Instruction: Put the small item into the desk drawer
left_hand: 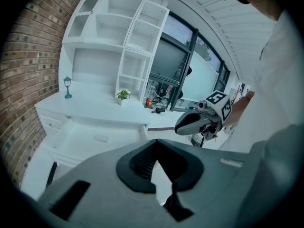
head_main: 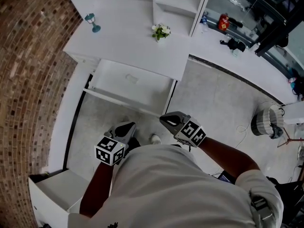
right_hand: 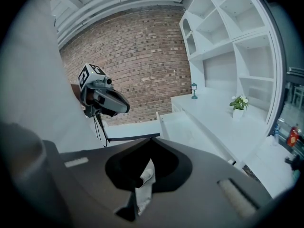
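With our left gripper (head_main: 129, 126) and right gripper (head_main: 165, 119) both clamped empty, a careless shove might jolt the small item (head_main: 132, 78) inside the open drawer (head_main: 152, 93), upper centre.

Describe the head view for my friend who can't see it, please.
Seen from above, a person holds the left gripper and right gripper in front of a white desk whose drawer is open, with a small item lying inside. A toy lamp and a potted plant stand on the desk, beside a brick wall.
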The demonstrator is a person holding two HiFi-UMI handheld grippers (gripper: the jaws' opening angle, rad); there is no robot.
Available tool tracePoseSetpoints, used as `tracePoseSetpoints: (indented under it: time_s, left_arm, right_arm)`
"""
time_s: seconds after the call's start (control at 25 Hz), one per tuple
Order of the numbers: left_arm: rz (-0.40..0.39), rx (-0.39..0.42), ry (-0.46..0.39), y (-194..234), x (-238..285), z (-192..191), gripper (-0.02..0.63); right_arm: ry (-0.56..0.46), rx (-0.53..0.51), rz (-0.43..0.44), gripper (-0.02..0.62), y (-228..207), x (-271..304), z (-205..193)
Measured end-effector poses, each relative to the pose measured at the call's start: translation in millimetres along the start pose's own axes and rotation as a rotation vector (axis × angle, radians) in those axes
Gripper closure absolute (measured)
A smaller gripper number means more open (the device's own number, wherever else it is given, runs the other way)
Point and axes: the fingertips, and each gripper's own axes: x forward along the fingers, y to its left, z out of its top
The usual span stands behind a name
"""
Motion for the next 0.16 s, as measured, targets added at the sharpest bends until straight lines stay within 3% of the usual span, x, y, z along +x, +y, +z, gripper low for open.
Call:
tracePoseSetpoints:
  time_s: [0.16]
  left_arm:
    - [0.000,-0.002,0.003,-1.2,6.6,1.7,0.600]
  right_arm:
    - [0.001,-0.004,0.004,0.583,-5.1,-2.3,-1.3]
